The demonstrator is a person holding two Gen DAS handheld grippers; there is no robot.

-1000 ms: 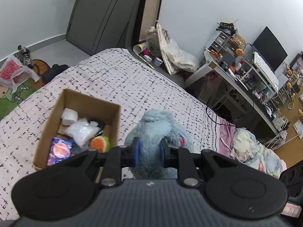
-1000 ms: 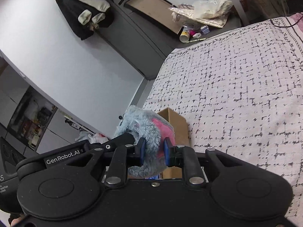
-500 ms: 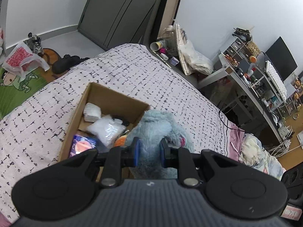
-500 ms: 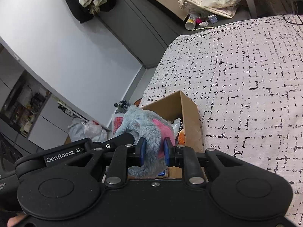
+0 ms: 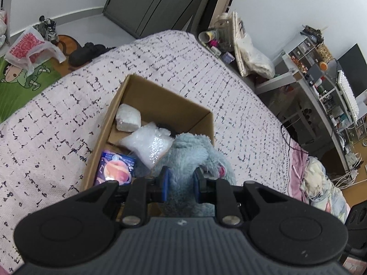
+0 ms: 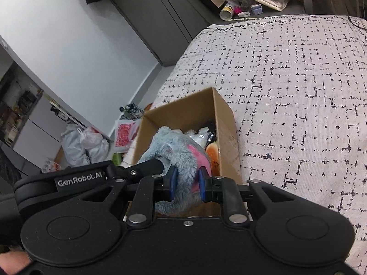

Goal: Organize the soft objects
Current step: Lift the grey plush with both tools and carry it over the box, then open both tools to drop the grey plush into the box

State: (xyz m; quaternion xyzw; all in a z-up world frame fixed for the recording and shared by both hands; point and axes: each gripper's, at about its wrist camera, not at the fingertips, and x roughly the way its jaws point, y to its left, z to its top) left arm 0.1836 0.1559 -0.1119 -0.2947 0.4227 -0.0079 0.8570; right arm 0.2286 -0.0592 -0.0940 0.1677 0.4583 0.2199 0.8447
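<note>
Both claws are being kept clenched on one fluffy grey-blue plush: the left claw and the right claw. It is being held over the open cardboard box on the bed; two crinkly white bags and one glossy packet are lying inside.
</note>
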